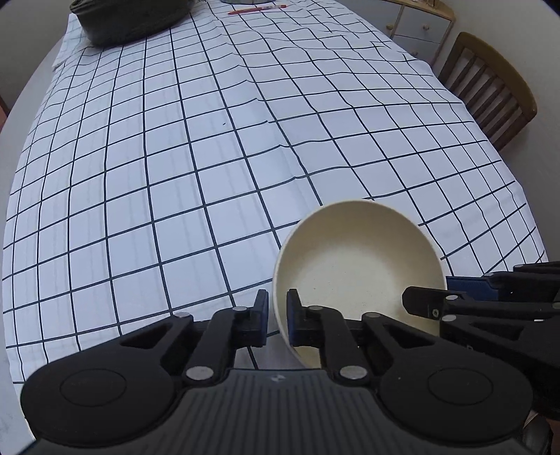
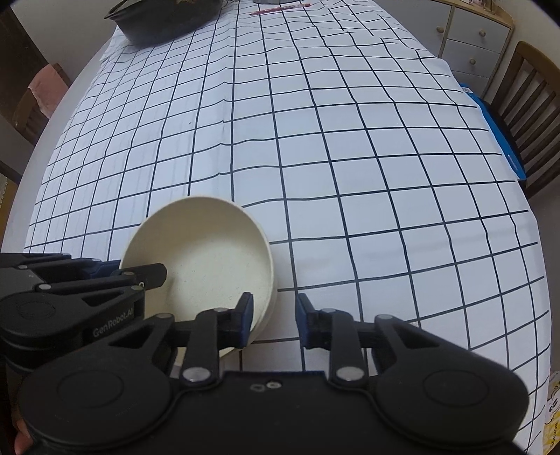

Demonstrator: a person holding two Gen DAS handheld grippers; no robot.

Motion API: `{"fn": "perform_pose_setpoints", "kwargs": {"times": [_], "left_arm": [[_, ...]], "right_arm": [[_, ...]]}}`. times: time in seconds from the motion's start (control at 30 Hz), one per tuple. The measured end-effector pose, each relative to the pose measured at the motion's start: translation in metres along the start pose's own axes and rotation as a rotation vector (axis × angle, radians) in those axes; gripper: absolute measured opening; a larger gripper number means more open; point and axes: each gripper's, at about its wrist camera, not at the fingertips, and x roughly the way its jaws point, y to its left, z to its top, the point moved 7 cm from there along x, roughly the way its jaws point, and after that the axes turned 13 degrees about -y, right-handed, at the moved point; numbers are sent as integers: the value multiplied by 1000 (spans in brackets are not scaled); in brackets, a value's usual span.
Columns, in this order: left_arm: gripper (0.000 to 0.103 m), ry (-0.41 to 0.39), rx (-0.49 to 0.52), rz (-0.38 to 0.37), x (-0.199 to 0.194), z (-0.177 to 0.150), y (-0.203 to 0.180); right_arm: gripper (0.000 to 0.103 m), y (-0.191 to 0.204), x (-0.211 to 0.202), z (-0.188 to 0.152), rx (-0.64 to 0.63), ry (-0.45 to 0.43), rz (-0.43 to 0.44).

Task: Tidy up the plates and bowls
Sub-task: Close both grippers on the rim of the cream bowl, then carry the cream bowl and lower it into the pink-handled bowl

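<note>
Left wrist view showed the left hand-held gripper (image 1: 277, 316) closed on the near left rim of a cream bowl (image 1: 360, 273), one pad inside the wall and the other outside it, both pressed against the wall. The bowl sat tilted, its opening turned toward the camera, low and right of centre in that view, above a white cloth with a dark grid (image 1: 196, 150) that covered the worktop (image 1: 21, 115). Whether the bowl's base touched the cloth could not be told.

From the right wrist view, the right hand-held gripper (image 2: 274, 316) stood open around the bowl's (image 2: 210, 266) right rim: its left pad lay inside the bowl near the wall, its right pad was well clear of the outside, with cloth showing between them. The left hand-held gripper (image 2: 147, 274) appeared there at the bowl's far left rim, clamped over the edge.

At the far end of the worktop lay a dark round pan (image 2: 168, 15) and a red pen (image 2: 280, 8). A wooden chair (image 1: 490, 91) stood at the right side, with a grey drawer unit (image 1: 420, 31) behind it. A blue flat object (image 2: 500, 136) lay at the cloth's right edge.
</note>
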Motion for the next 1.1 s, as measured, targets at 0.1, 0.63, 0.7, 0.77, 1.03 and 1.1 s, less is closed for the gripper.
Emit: {"fn": "perform_pose_setpoints", "kwargs": {"times": [0.1, 0.63, 0.7, 0.77, 1.03, 1.1], "left_arm": [[7, -2, 19, 2, -2, 0, -2], [6, -28, 59, -11, -42, -1, -11], [6, -36, 69, -18, -53, 1, -14], [7, -46, 80, -26, -66, 3, -17], [7, -91, 135, -58, -116, 8, -34], [7, -101, 153, -67, -128, 8, -40]], "right_arm": [[12, 3, -1, -1, -8, 0, -1], [10, 8, -39, -1, 12, -37, -19], [10, 8, -50, 0, 9, -45, -20], [10, 9, -61, 0, 10, -54, -22], [10, 10, -113, -2, 21, -106, -37], [10, 9, -125, -4, 24, -119, -42]]}}
